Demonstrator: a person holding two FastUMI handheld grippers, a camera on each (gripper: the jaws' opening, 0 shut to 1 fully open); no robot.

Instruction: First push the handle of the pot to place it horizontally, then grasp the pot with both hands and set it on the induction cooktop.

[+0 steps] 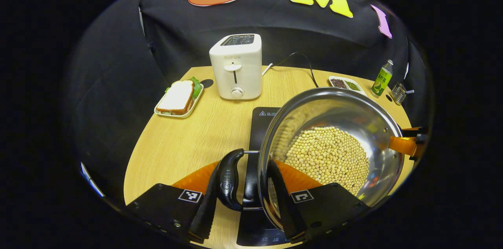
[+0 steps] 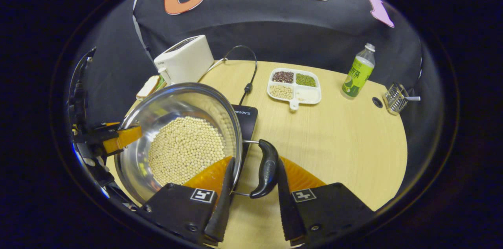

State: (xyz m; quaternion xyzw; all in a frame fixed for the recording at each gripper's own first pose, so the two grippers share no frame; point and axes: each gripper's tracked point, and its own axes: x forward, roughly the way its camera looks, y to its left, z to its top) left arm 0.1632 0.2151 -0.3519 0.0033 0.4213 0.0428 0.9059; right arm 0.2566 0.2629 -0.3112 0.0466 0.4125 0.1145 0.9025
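Holding the steel pot [image 1: 330,147] by both side handles, that's where I am right now. My left gripper [image 1: 247,198] has its jaws drawn narrow around the pot's black left handle [image 1: 230,180], one finger outside the handle, the other against the pot's wall, so the handle and rim sit between them. My right gripper [image 2: 251,198] mirrors it on the black right handle [image 2: 266,168], jaws just as narrow, one finger inside the rim, one outside the handle. I'd judge both grips firm, though the exact pad contact is hard to make out.

The pot is loaded with soybeans [image 1: 328,158] and sits tilted, over the near part of the black induction cooktop [image 1: 261,123] on the wooden table [image 1: 188,135]. Whether its base touches the glass, I cannot tell.

Risks now: the handles look like loops on thin wire, so the pot could swing if my two hands aren't level, and beans would spill over the low side. Uneven lowering could clip the cooktop's edge. The power cord [image 2: 248,84] and the divided bean tray [image 2: 294,84] lie well apart, no trouble there.
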